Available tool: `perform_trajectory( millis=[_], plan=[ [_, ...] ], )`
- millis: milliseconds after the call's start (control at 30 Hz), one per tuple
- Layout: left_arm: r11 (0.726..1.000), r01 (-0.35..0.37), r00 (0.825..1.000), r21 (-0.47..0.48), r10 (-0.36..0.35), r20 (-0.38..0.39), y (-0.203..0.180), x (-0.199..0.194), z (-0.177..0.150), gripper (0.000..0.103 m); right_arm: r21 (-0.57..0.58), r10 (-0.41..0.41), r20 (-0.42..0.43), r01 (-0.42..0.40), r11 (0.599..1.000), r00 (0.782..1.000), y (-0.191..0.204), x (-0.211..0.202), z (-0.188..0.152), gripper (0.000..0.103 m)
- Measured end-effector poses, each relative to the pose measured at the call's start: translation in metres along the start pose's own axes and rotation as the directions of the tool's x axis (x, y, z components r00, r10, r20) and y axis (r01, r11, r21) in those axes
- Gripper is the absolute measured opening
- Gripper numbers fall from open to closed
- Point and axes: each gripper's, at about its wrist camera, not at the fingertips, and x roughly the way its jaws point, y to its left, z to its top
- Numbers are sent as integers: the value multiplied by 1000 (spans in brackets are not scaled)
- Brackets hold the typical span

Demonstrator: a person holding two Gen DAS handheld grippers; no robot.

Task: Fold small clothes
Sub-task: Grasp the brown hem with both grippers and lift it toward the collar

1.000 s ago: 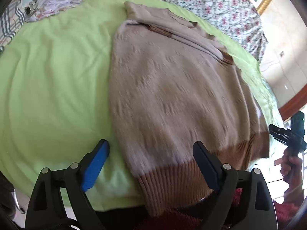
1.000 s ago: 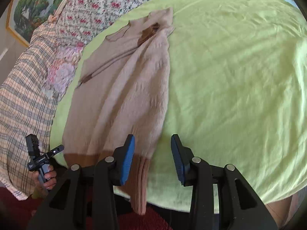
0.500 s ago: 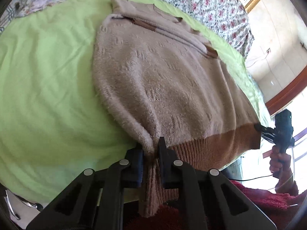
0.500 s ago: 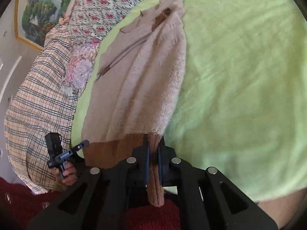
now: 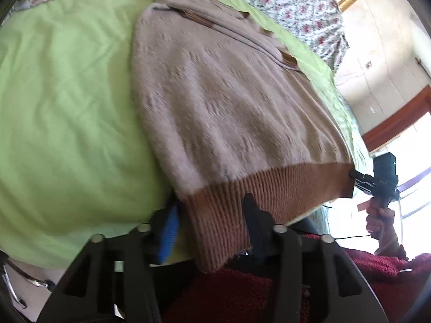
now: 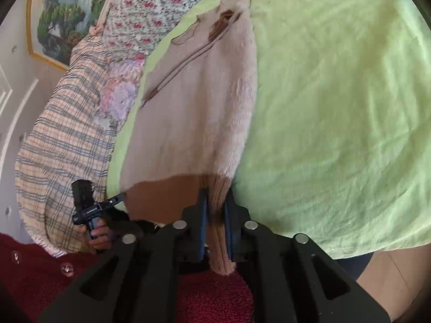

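While just widening, left claw [image 5: 212, 204] apart astride sweater [image 5: 229, 94], right claw [image 6: 215, 197] clamped on it.

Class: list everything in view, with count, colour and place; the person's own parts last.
sweater: one, beige, brown hem, on the sheet.
sheet: one, light green, under the sweater.
floral cover: one, white and red, beyond the sheet.
checked blanket: one, cream and blue, beside the floral cover.
painting: one, gold-framed, on the wall.
left gripper: one, black; jaws just opened, hem corner between, unpinched.
right gripper: one, black; jaws just eased wider, pads pinching other hem corner.
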Motion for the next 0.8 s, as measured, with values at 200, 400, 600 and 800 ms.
perform_trajectory(
  millis=[200,400,600,800],
  plan=[
    [998,30,999,64,-31,16,-16,11,3,26,-12,69,-4,-69,998,998,5,17,0,21],
    [991,12,997,132,-23,79,-30,-4,-6,7,-64,148,31,-146,987,988,19,4,-5,9],
    [993,96,973,69,-108,202,-24,-38,4,5,-21,258,110,-257,966,960,15,-7,2,9],
    [985,125,900,115,-161,404,-39,-87,49,5,-92,372,231,-361,928,899,36,-25,46,9]
  ],
)
